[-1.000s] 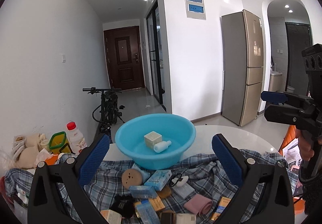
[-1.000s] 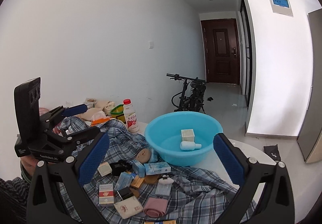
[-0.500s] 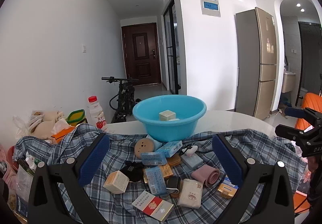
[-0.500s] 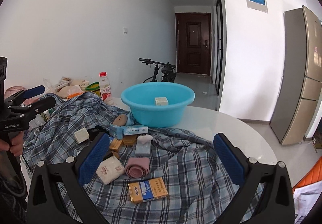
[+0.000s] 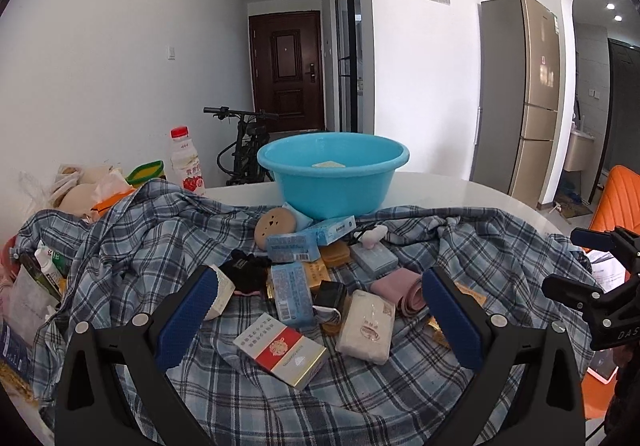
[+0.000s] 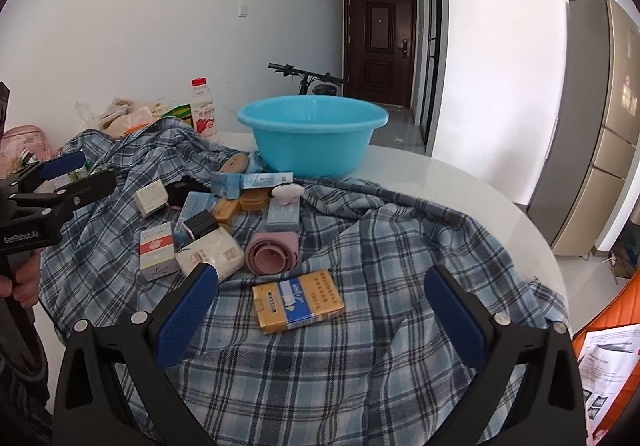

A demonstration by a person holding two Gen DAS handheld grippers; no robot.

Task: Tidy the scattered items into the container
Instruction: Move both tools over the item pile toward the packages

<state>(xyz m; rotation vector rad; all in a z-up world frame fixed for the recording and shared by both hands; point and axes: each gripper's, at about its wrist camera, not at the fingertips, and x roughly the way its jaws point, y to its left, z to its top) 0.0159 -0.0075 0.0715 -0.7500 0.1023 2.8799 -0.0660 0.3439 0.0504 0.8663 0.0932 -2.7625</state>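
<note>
You held both tongs, left (image 5: 320, 310) and right (image 6: 320, 310), spread wide and empty above the shirt (image 6: 360, 346) on the table (image 6: 460, 189). Boxes (image 5: 294, 246) lay heaped just before the basin (image 5: 332, 173), which held only a little. You seemed between picks; next, the right tongs needed to drop over the yellow pack (image 6: 298, 300) and close across its narrow sides.

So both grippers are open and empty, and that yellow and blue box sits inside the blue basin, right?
Not quite. The yellow and blue box lies on the plaid cloth, well short of the blue basin, as the right wrist view shows. Both the right gripper and left gripper are indeed open and empty.
</note>
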